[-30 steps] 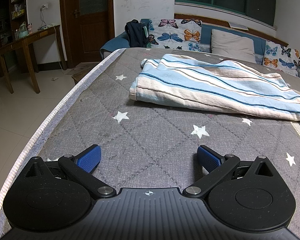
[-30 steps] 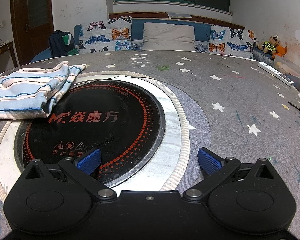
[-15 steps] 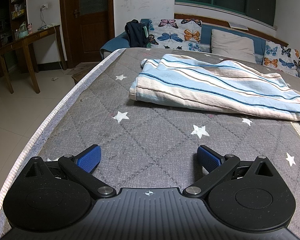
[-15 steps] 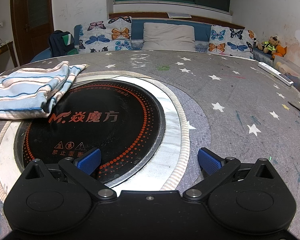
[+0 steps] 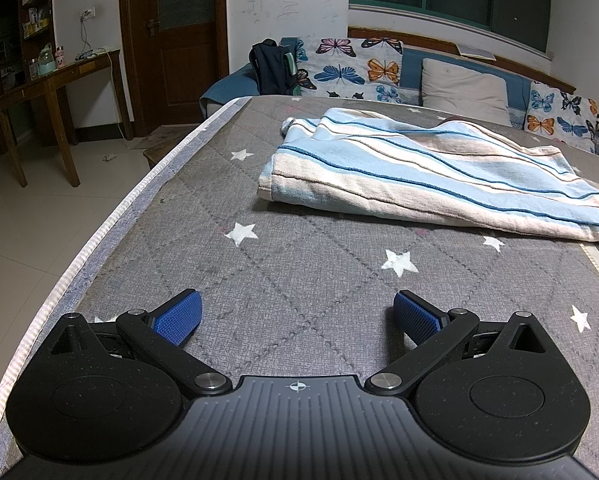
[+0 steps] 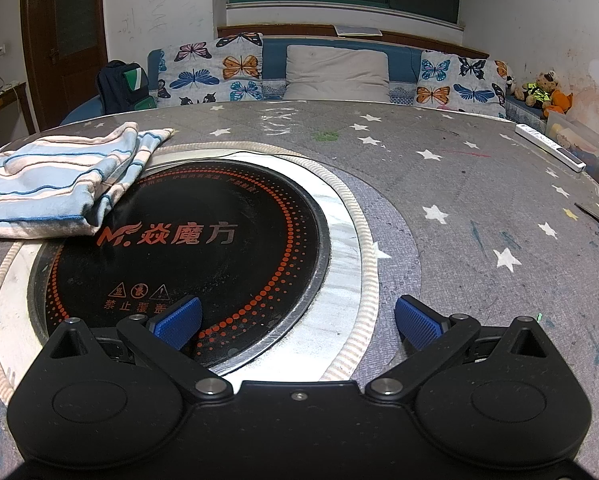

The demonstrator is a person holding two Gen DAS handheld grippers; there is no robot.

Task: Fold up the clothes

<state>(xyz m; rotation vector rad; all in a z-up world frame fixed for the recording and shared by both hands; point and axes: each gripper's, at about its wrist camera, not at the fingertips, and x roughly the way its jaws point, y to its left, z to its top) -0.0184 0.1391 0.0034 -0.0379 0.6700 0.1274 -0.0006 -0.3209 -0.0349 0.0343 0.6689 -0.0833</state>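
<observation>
A folded cloth with light blue, white and beige stripes [image 5: 419,172] lies on the grey star-print table cover [image 5: 299,272], ahead and to the right of my left gripper [image 5: 297,314]. That gripper is open, low over the cover, with nothing between its blue pads. In the right wrist view the same cloth [image 6: 59,184] lies at the far left, one corner overlapping the round black induction cooktop [image 6: 187,240]. My right gripper [image 6: 297,316] is open over the cooktop's near rim, holding nothing and well short of the cloth.
The table edge [image 5: 99,240] drops to a tiled floor on the left, where a wooden side table [image 5: 51,92] stands. A sofa with butterfly cushions [image 6: 219,72] and a dark backpack [image 6: 121,84] lies behind. A white remote [image 6: 551,148] rests at the table's far right.
</observation>
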